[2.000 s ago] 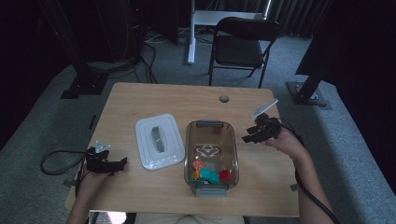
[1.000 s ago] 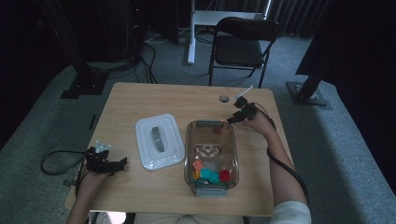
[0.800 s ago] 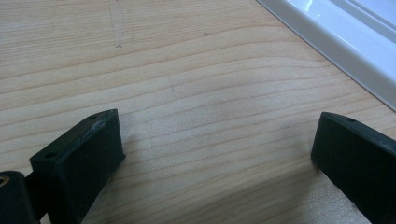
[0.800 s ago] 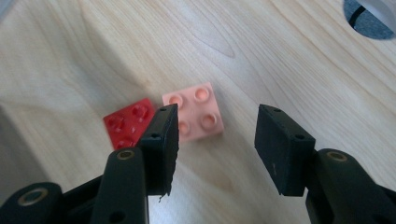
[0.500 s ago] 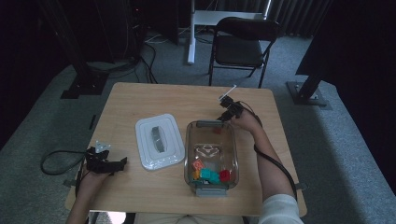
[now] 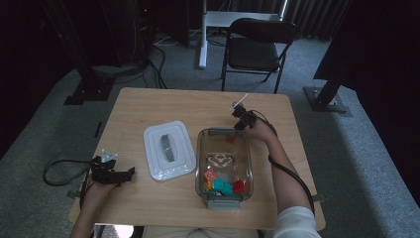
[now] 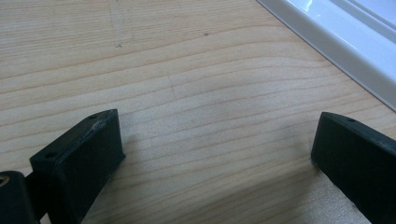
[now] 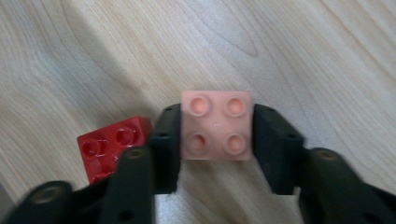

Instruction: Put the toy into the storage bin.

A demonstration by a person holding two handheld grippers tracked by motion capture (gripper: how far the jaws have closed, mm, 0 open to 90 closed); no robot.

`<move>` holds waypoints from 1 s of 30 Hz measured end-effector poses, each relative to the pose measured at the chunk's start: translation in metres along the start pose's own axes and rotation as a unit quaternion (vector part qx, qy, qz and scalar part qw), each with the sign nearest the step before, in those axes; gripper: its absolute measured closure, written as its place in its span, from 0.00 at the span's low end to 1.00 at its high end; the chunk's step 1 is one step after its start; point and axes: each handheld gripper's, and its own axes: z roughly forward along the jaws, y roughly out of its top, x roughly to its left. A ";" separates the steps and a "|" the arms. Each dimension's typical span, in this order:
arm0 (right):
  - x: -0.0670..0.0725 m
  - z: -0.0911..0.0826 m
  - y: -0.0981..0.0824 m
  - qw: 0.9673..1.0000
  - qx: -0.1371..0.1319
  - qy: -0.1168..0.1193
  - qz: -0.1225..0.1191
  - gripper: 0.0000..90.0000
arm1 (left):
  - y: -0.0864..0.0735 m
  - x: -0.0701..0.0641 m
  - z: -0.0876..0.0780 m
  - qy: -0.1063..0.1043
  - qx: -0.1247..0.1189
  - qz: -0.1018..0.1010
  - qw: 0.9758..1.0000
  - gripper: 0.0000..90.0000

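right gripper (image 8: 217,140): we see its fingers just closed on the pink square four-stud plastic brick (image 8: 217,126), between both pads, on the wooden worktop (image 8: 303,56) | red brick (image 8: 112,147) beside | left gripper (image 7: 219,154): fingers wide, nothing held

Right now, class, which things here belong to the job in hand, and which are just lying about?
In the job:
right tongs, shut on the pink brick
red brick beside it
clear box holding bricks

Lying about:
white lid
left tongs, open and idle on the table
chair
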 end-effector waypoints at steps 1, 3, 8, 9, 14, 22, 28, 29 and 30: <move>0.001 0.000 0.000 1.000 -0.001 -0.005 -0.005 0.65 | 0.000 0.000 0.000 0.000 0.000 0.000 1.000 0.03; 0.001 -0.002 -0.001 1.000 0.007 -0.007 -0.011 0.65 | 0.000 0.000 0.000 0.000 0.000 0.000 1.000 0.03; 0.002 -0.012 -0.007 1.000 0.008 0.003 -0.015 0.65 | 0.000 0.000 0.000 0.000 0.000 0.000 1.000 0.03; 0.001 -0.015 -0.008 1.000 0.005 0.004 -0.013 0.65 | 0.000 0.000 0.000 0.000 0.000 0.000 1.000 0.03; 0.003 -0.026 -0.018 1.000 0.001 0.006 -0.013 0.65 | 0.000 0.000 0.000 0.000 0.000 0.000 1.000 0.03; 0.011 -0.044 -0.034 1.000 -0.002 0.004 -0.021 0.65 | 0.000 0.000 0.000 0.000 0.000 0.000 1.000 0.03; 0.013 -0.054 -0.048 1.000 -0.007 0.004 -0.013 0.65 | 0.000 0.000 0.000 0.000 0.000 -0.001 1.000 0.03; 0.013 -0.056 -0.051 1.000 -0.009 0.000 -0.011 0.65 | 0.000 0.000 0.000 0.000 0.000 -0.001 1.000 0.03; 0.013 -0.057 -0.052 1.000 -0.009 0.000 -0.010 0.65 | 0.000 0.000 0.000 0.000 0.000 0.000 1.000 0.03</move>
